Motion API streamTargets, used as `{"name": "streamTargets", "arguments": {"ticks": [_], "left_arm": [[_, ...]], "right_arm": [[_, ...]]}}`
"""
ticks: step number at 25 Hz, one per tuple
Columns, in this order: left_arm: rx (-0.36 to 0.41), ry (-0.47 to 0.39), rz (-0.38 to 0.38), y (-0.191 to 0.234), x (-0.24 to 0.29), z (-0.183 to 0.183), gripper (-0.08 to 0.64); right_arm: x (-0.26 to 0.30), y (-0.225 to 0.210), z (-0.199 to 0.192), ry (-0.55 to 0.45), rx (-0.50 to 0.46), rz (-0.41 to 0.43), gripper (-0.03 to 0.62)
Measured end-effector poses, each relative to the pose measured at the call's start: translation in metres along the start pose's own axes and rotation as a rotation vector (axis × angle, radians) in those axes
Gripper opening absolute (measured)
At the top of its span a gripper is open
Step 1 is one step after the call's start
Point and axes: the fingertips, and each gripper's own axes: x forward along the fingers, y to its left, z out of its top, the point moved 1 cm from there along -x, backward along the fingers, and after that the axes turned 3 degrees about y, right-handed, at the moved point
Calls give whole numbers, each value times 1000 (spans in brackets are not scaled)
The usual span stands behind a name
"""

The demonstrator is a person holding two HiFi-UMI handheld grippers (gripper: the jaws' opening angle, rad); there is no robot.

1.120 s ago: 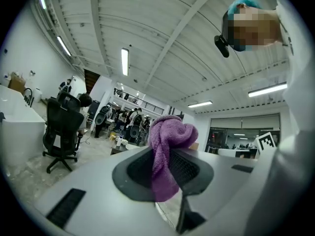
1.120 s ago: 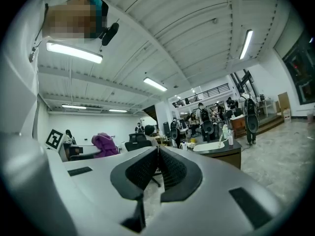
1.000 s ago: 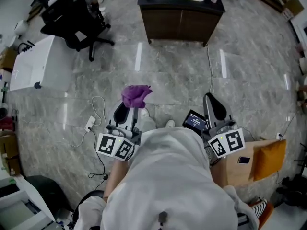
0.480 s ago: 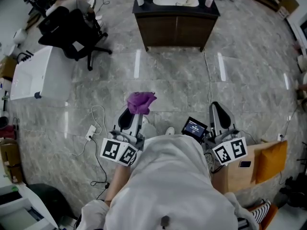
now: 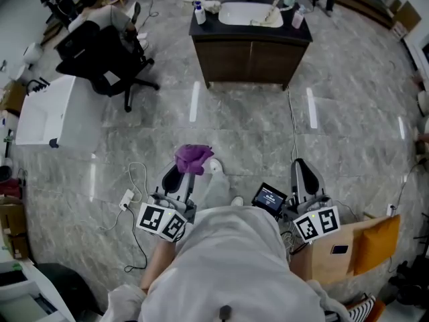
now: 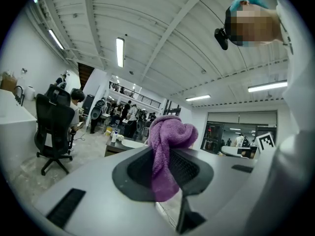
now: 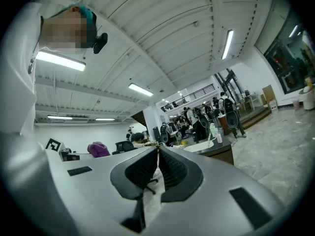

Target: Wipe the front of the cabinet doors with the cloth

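The dark brown wooden sink cabinet (image 5: 249,62) stands well ahead, doors facing the person, about midway between both arms; the left gripper (image 5: 177,175) pinches the crumpled purple terry cloth (image 5: 193,157), while the right gripper (image 5: 305,174) is pressed together, empty.

Bare floor (image 5: 248,123) is seen all the way to the cabinet (image 5: 249,59). The left side is blocked by a chair (image 5: 107,56), and cables (image 5: 137,156) are strewn underfoot.
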Motion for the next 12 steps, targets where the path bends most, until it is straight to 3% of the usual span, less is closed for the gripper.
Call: {"name": "streamTargets", "arguments": {"ticks": [6, 12], "left_arm": [[-19, 23, -70, 27, 83, 9, 77], [-44, 18, -125, 69, 167, 31, 77]], "right_arm": [[52, -35, 2, 44, 20, -74, 29], [134, -55, 26, 54, -18, -80, 29]]}}
